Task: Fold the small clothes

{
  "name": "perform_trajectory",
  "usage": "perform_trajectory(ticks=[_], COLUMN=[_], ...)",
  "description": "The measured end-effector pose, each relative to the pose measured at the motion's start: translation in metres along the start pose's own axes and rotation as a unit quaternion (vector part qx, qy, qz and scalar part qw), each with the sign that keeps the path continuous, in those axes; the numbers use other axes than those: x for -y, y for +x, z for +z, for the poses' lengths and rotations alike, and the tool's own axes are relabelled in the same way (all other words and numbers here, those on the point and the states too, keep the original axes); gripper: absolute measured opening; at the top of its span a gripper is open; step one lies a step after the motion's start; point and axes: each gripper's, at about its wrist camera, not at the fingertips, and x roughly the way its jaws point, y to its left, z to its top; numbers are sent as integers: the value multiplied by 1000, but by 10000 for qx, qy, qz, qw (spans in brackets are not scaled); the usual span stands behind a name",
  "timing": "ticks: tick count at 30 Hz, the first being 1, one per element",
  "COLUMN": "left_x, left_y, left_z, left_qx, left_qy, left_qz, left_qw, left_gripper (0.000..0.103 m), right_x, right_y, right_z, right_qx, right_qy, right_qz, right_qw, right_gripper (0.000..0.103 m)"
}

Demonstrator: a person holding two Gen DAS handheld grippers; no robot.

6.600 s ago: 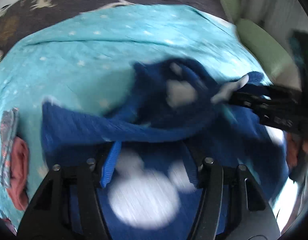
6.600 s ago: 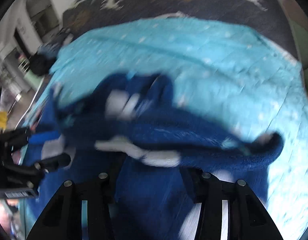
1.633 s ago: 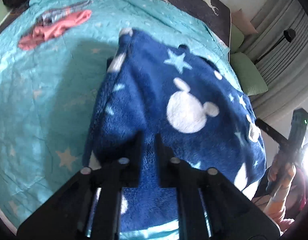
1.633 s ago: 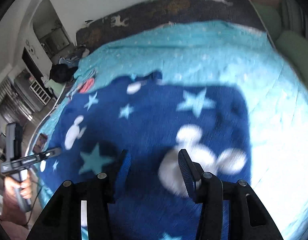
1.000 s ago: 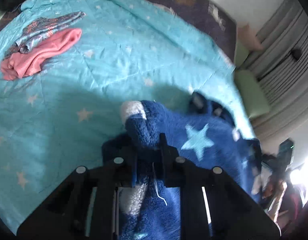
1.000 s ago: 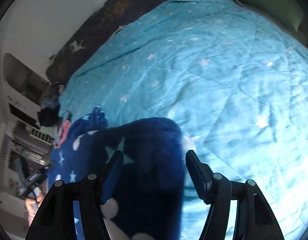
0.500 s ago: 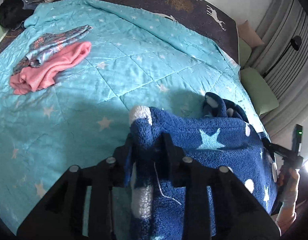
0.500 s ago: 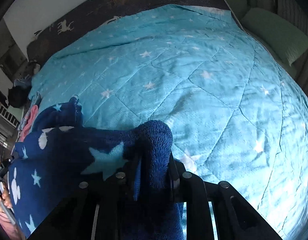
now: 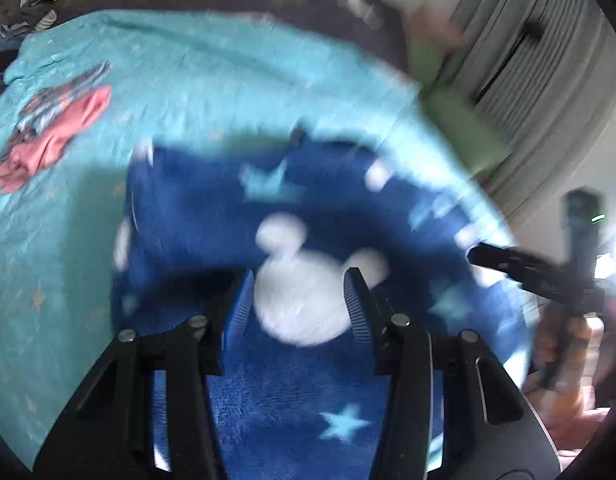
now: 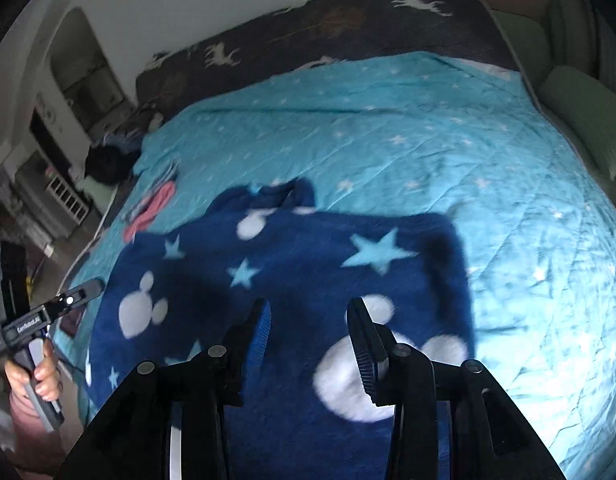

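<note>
A dark blue fleece garment (image 9: 308, 208) with white mouse heads and pale stars lies spread on the turquoise quilt (image 9: 188, 80). In the right wrist view the same garment (image 10: 288, 272) lies folded over, with its collar at the far edge. My left gripper (image 9: 300, 276) hovers over the near part with its jaws opening and nothing pinched between the pads. My right gripper (image 10: 310, 304) hangs over the other side, jaws opening too, pads clear of the fleece. Each view shows the other gripper at the garment's edge: the right one (image 9: 508, 264) and the left one (image 10: 68, 300).
A pink and a patterned garment (image 9: 56, 140) lie bunched at the quilt's left; they show again as pink cloth (image 10: 152, 208). Green pillows (image 10: 580, 120) line the right side. A dark deer-print cover (image 10: 348, 24) runs along the far end. A hand (image 10: 40, 376) holds the left gripper.
Both grippers have let go of the folded fleece edge and drawn back toward the near side. The garment now lies flat on the quilt. The left view is blurred by motion.
</note>
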Motion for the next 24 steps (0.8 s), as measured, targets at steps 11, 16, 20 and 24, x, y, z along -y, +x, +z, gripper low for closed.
perform_trajectory(ticks=[11,16,20,24], left_x=[-10,-30,-46,-38], left_y=[-22,-34,-24,-34], left_z=[-18,-41,-60,-60], left_qx=[315,387,253,341], left_qy=[-251,-522,-596,-489], left_qz=[-143,126,327,454], left_qw=[9991,9978,9974,9972], left_gripper=[51,56,56,56], right_x=[-27,-55,-60,-64], right_y=[3,0,47,35], right_z=[-18,-36,-62,-53], right_qx=[333,160,-279,-206], right_qy=[-586,-761,-697,-707], right_qz=[-179,603,359,343], right_qw=[9976,9951,9965,9967], right_gripper=[42,49,50,51])
